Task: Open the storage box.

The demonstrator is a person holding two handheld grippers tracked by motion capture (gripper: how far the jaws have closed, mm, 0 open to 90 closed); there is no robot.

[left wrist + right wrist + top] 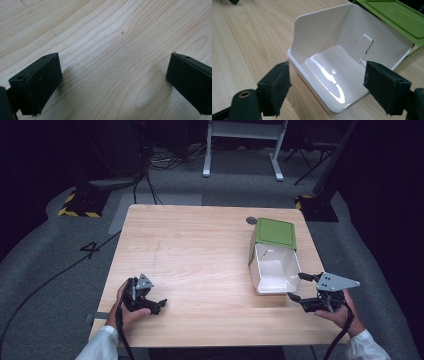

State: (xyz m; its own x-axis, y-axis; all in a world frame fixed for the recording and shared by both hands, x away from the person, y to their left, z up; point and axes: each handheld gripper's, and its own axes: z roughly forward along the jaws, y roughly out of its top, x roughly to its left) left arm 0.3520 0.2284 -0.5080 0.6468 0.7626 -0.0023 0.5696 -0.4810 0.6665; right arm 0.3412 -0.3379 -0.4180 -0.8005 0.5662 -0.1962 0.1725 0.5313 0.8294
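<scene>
A white plastic box (274,270) lies on the right side of the wooden table (200,245), its hollow facing the near edge, with a green lid (276,233) hinged open behind it. My right gripper (297,286) hovers just in front of the box's near right corner and is open. In the right gripper view the jaws (328,67) stand wide on either side of the glossy box (332,50) without touching it, and the green lid (394,15) is beyond it. My left gripper (159,306) rests low at the table's front left, open, with bare wood between its jaws (113,60).
A small dark round disc (251,220) is set into the table near its far edge, behind the lid. Beyond the table are cables on the grey floor and a white metal frame (243,150). Wide bare wood lies between the two grippers.
</scene>
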